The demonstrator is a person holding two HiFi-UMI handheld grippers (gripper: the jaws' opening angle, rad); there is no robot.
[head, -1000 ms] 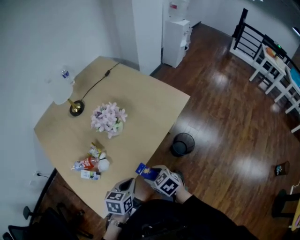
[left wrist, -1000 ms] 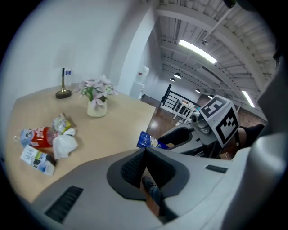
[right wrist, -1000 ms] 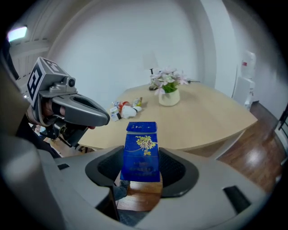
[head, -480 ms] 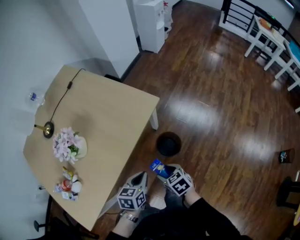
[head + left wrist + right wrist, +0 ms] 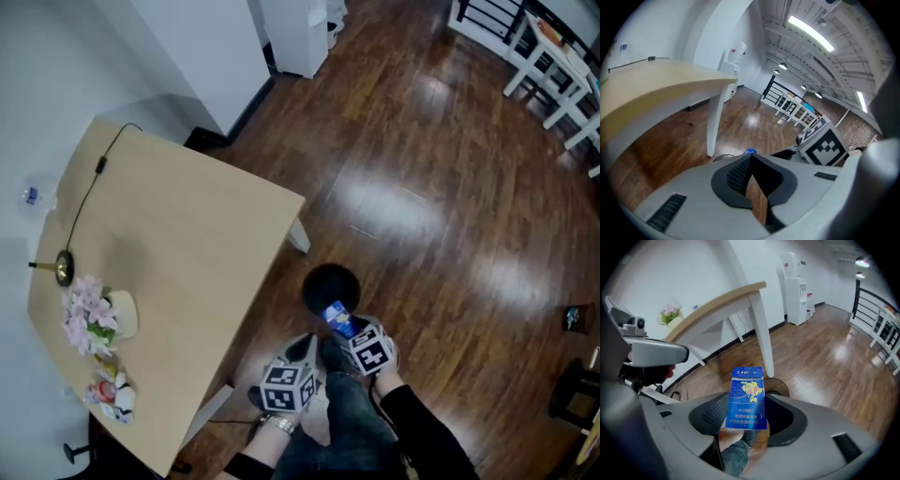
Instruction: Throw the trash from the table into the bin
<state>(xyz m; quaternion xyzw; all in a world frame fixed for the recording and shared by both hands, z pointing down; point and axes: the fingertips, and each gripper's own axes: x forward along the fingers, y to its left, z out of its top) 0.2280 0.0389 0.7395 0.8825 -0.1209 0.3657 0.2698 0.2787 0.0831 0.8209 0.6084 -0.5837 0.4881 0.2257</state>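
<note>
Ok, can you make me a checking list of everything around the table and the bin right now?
Surface: light wooden table, beside a white wall.
Job's things: blue packet held close to the black bin; small trash pile on the table.
Clutter: pink flowers, lamp base.
Grippers: right gripper shut on the blue packet; left gripper shut, nothing in it.
Cables: thin black cord across the table.
Surroundings: dark wood floor, white cabinet.

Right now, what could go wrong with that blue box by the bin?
The blue box hangs over the rim of the black bin, not its middle, so if the right gripper lets go now it might hit the floor. More trash lies beside the flowers; grabbing it could bump them.
</note>
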